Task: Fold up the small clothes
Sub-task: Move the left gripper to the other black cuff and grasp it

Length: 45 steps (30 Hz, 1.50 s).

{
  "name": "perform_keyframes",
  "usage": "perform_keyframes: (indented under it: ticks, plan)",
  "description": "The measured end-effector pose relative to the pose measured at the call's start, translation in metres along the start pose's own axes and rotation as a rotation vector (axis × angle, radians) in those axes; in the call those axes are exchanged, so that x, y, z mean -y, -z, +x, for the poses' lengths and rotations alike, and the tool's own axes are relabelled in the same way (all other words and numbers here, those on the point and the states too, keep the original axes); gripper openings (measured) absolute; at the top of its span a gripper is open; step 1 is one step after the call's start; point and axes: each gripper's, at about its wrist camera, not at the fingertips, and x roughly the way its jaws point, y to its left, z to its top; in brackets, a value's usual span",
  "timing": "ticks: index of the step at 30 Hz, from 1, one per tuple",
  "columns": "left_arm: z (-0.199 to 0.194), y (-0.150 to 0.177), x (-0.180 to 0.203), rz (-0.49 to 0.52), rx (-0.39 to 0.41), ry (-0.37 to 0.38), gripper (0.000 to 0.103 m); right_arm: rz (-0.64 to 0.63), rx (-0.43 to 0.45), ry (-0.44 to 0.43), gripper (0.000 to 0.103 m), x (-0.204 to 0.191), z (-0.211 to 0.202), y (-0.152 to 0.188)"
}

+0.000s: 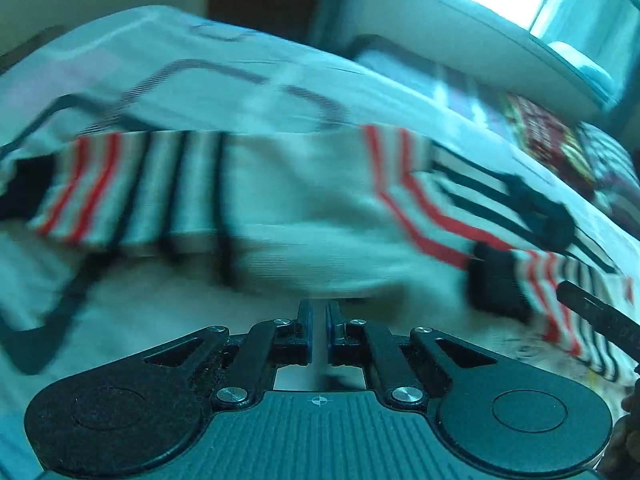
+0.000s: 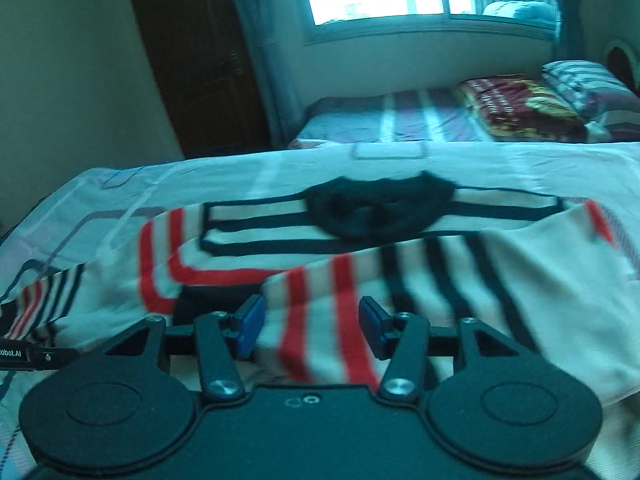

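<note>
While left gripper (image 1: 319, 330) jaws pinch sweater (image 1: 304, 216) hem | right gripper (image 2: 312, 330) jaws half-open, cloth between, unclamped | risk: fold slumps unevenly on bed (image 2: 400, 160)

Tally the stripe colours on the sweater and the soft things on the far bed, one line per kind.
Striped sweater: 1
Stripe colours on it, red and black: 2
Black collar: 1
Folded red blanket on the far bed: 1
Striped pillow on the far bed: 1
Total things, leaving out the colours: 4
</note>
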Motion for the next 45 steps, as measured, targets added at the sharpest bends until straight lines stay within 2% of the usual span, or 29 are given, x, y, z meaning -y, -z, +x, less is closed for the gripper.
perform_keyframes:
  ticks: [8, 11, 14, 15, 17, 18, 20, 21, 24, 28, 31, 32, 33, 40, 41, 43, 45]
  plan:
    - [-0.009, -0.009, -0.103, -0.156, 0.013, -0.126, 0.005, -0.036, -0.016, -0.071, 0.051, -0.058, 0.012, 0.003]
    - [-0.011, -0.011, -0.129, -0.181, 0.039, -0.167, 0.005, -0.044, -0.021, -0.086, 0.051, -0.074, 0.015, 0.004]
    - [-0.007, -0.016, -0.151, -0.217, 0.023, -0.185, 0.006, -0.045, -0.023, -0.096, 0.052, -0.087, 0.02, 0.004]
    - [-0.006, -0.018, -0.158, -0.226, 0.014, -0.185, 0.01, -0.044, -0.026, -0.098, 0.052, -0.091, 0.023, 0.004]
    - [-0.006, -0.02, -0.164, -0.22, 0.022, -0.196, 0.066, -0.047, -0.029, -0.097, 0.052, -0.097, 0.026, 0.005]
    - [-0.012, -0.018, -0.166, -0.211, 0.055, -0.218, 0.102, -0.048, -0.032, -0.1, 0.052, -0.1, 0.028, 0.006]
    - [-0.026, -0.012, -0.165, -0.148, 0.219, -0.23, 0.101, -0.052, -0.035, -0.097, 0.052, -0.105, 0.031, 0.007]
    - [-0.026, -0.014, -0.164, -0.12, 0.229, -0.233, 0.101, -0.057, -0.038, -0.094, 0.052, -0.108, 0.034, 0.007]
    - [-0.011, -0.022, -0.176, -0.155, 0.158, -0.186, 0.101, -0.056, -0.042, -0.089, 0.052, -0.114, 0.039, 0.008]
    - [0.0, -0.022, -0.199, -0.296, 0.14, -0.105, 0.101, -0.066, -0.039, -0.072, 0.052, -0.121, 0.046, 0.008]
    - [0.013, -0.022, -0.208, -0.349, 0.127, -0.059, 0.1, -0.068, -0.042, -0.061, 0.052, -0.123, 0.05, 0.009]
    - [0.018, -0.023, -0.21, -0.368, 0.129, -0.04, 0.095, -0.071, -0.042, -0.058, 0.052, -0.123, 0.051, 0.009]
    - [0.018, -0.02, -0.211, -0.386, 0.129, -0.016, 0.08, -0.072, -0.043, -0.056, 0.052, -0.124, 0.051, 0.009]
    - [0.036, -0.038, -0.214, -0.423, 0.184, 0.004, 0.078, -0.066, -0.036, -0.044, 0.052, -0.121, 0.051, 0.007]
    - [0.038, -0.038, -0.214, -0.435, 0.195, -0.004, 0.072, -0.069, -0.035, -0.038, 0.052, -0.121, 0.051, 0.007]
    - [0.039, -0.04, -0.215, -0.458, 0.198, -0.018, 0.036, -0.074, -0.028, -0.025, 0.051, -0.118, 0.049, 0.006]
    - [0.041, -0.042, -0.221, -0.496, 0.181, -0.008, 0.013, -0.072, -0.011, -0.009, 0.05, -0.113, 0.044, 0.003]
